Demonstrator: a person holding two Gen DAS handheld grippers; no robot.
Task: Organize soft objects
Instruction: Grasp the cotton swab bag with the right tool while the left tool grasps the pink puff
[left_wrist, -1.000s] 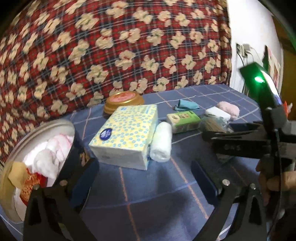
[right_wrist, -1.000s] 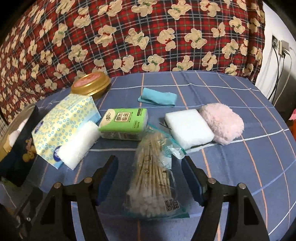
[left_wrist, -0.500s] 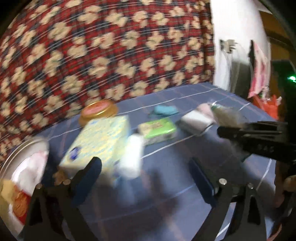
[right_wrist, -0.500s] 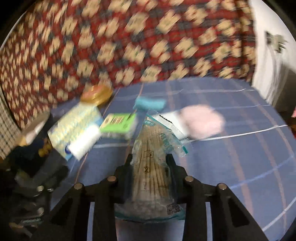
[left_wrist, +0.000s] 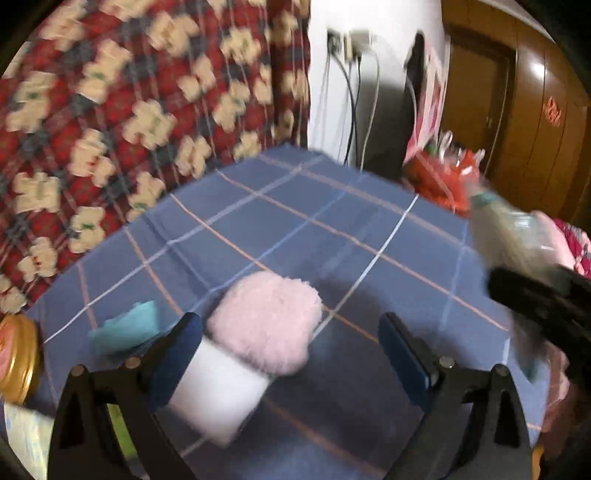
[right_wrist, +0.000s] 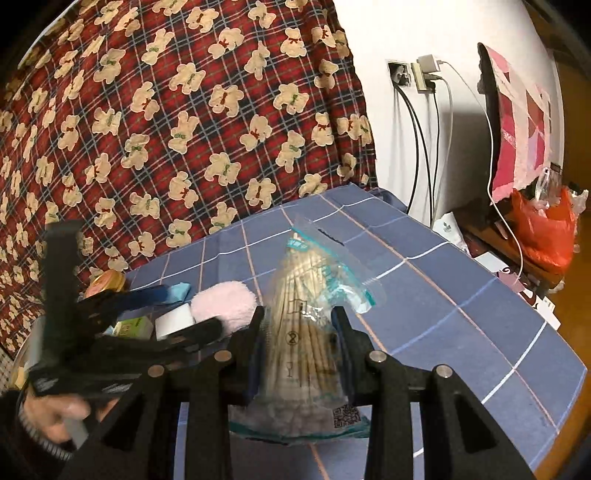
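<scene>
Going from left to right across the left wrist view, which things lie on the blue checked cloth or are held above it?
Gold tin → teal cloth → white sponge → pink fluffy pad → bag of cotton swabs, held in the right tool.

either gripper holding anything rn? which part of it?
Right gripper is shut on the clear plastic bag of cotton swabs, pinched across its middle. Left gripper is open, holding nothing.
</scene>
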